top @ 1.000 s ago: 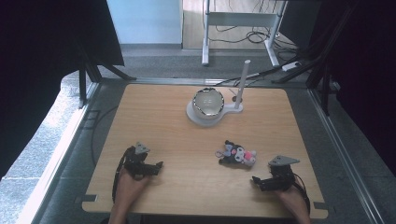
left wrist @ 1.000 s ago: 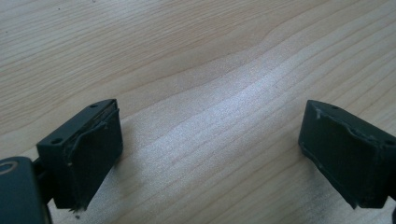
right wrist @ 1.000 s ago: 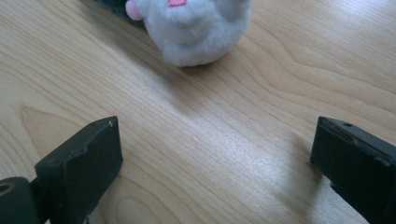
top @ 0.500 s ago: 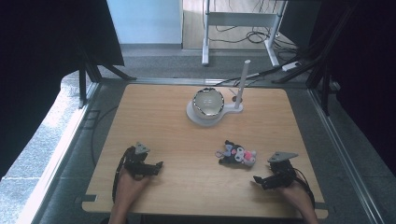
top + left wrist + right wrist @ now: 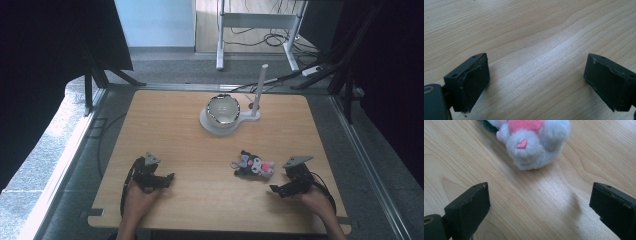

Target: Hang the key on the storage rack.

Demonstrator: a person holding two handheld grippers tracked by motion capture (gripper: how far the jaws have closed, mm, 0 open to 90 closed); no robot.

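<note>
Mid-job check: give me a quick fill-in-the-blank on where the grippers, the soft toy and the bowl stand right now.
1. The jaws of the right gripper stand ____.
2. The soft toy lies nearest the ____ gripper.
3. Between the jaws of the left gripper there is bare ____.
4. The bowl sits on a white ____ at the far side of the table.

Missing words: open; right; wood; stand

Plush toy (image 5: 534,142) cut off by top edge in right gripper view
</note>
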